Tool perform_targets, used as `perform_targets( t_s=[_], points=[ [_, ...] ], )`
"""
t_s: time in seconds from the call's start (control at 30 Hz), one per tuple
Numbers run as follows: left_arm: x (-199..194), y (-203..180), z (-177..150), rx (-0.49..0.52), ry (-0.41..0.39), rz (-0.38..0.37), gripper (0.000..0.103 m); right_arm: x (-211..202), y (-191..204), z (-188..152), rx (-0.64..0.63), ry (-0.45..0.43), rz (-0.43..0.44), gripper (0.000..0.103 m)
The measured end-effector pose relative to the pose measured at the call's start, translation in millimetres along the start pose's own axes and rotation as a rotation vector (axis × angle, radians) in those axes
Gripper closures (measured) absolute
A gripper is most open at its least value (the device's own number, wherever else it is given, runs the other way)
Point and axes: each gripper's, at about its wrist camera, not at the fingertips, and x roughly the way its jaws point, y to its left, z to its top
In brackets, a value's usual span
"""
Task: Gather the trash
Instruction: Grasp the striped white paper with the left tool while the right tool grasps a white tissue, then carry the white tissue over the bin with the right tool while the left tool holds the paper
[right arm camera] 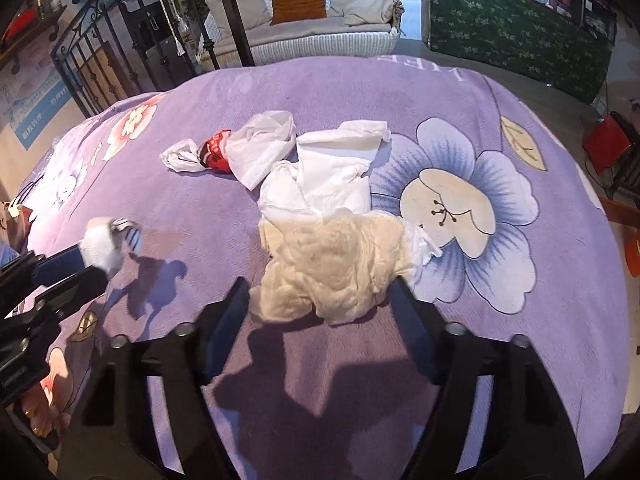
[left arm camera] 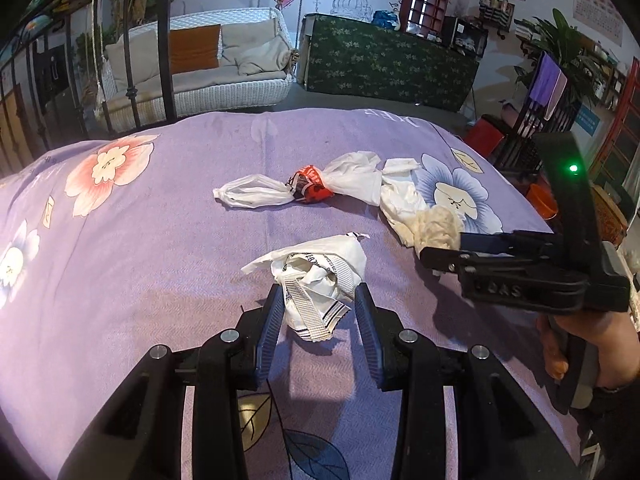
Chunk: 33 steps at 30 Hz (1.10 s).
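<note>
Your left gripper [left arm camera: 318,312] pinches the crumpled wrapper [left arm camera: 316,280] at lower centre; keep it clamped. Your right gripper [right arm camera: 320,292], half-open, straddles the yellowed tissue [right arm camera: 332,268] on the bed [right arm camera: 520,340]; press low before squeezing.

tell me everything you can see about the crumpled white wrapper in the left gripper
The crumpled white wrapper looks like thin paper or plastic film, with black print and a ribbed beige strip hanging down its front. It is scrunched into a loose wad with a torn flap sticking out at the top. It sits between the blue-padded fingers of the left gripper, which are closed on it, above the purple floral bedspread, apart from the other trash.
</note>
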Motion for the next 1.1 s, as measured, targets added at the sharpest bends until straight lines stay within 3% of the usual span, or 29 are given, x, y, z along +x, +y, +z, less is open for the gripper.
perform_targets(
  t_s=[0.1,0.17,0.53,1.1],
  points=[
    [-0.4,0.5,-2.8,0.003,0.0,0.004,0.067,2.9,-6.0,-3.3,0.024,0.005,0.006,0.066],
    [-1.8,-1.1,-4.5,0.005,0.0,-0.001,0.067,-1.4,-7.3,-5.6,0.031,0.0,0.008,0.068],
    [-22.7,-17.0,-15.4,0.006,-0.023,-0.036,0.067,-52.9,-9.0,-38.3,0.059,-0.057,0.014,0.069],
    [-52.1,-58.7,-48.5,0.003,-0.041,-0.112,0.067,-149.0,-0.3,-117.6,0.07,-0.228,-0.019,0.069]
  ],
)
